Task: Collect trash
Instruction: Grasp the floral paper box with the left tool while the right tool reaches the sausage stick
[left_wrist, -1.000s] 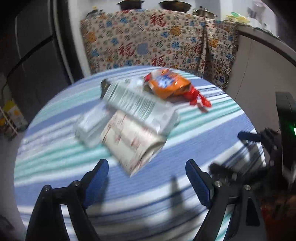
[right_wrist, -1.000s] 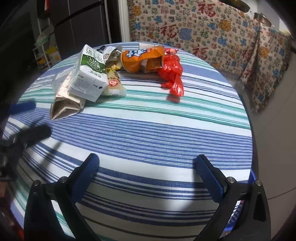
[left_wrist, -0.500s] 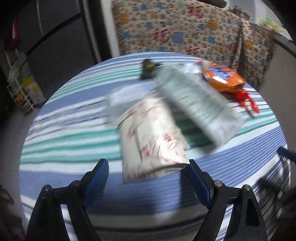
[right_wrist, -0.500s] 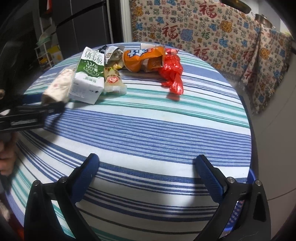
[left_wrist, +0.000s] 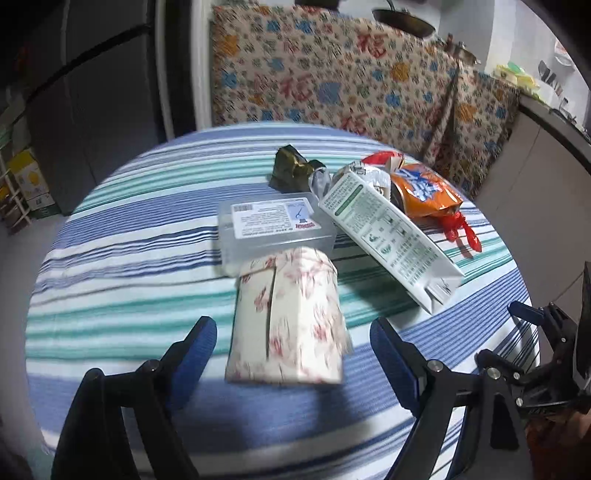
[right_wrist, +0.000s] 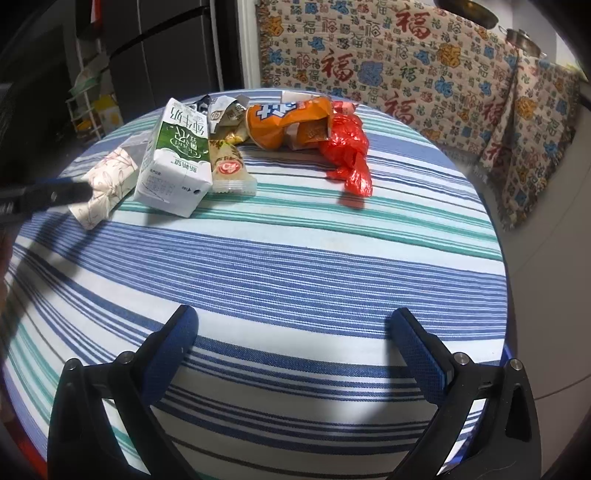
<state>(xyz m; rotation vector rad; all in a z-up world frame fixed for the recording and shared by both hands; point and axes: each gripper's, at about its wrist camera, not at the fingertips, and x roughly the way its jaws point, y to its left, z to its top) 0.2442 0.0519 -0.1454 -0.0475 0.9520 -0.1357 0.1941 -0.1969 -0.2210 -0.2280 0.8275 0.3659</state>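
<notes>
Both pairs of jaws stand wide apart and hold nothing. The left gripper (left_wrist: 293, 341) has its blue pads on either side of the near end of a floral tissue pack (left_wrist: 291, 317), not touching it; the right gripper (right_wrist: 295, 339) hangs over bare striped cloth, well apart from the trash.

The trash lies in a cluster on the far half of the round table (right_wrist: 295, 258). Just behind the tissue pack is a clear plastic box (left_wrist: 275, 229) with a white printed label, its text too small to read. Beside it leans a green-and-white milk carton (right_wrist: 175, 162) with large Chinese characters on its side. Against the carton lies a snack packet (right_wrist: 229, 170) with a red round logo. Next come an orange chip bag (right_wrist: 291, 122) with blue-and-white lettering and a crumpled red plastic bag (right_wrist: 349, 155). A dark green wrapper (left_wrist: 291, 166) sits behind the box.

Behind the table hangs a patterned cloth (right_wrist: 406, 66) printed with red 福 characters.
</notes>
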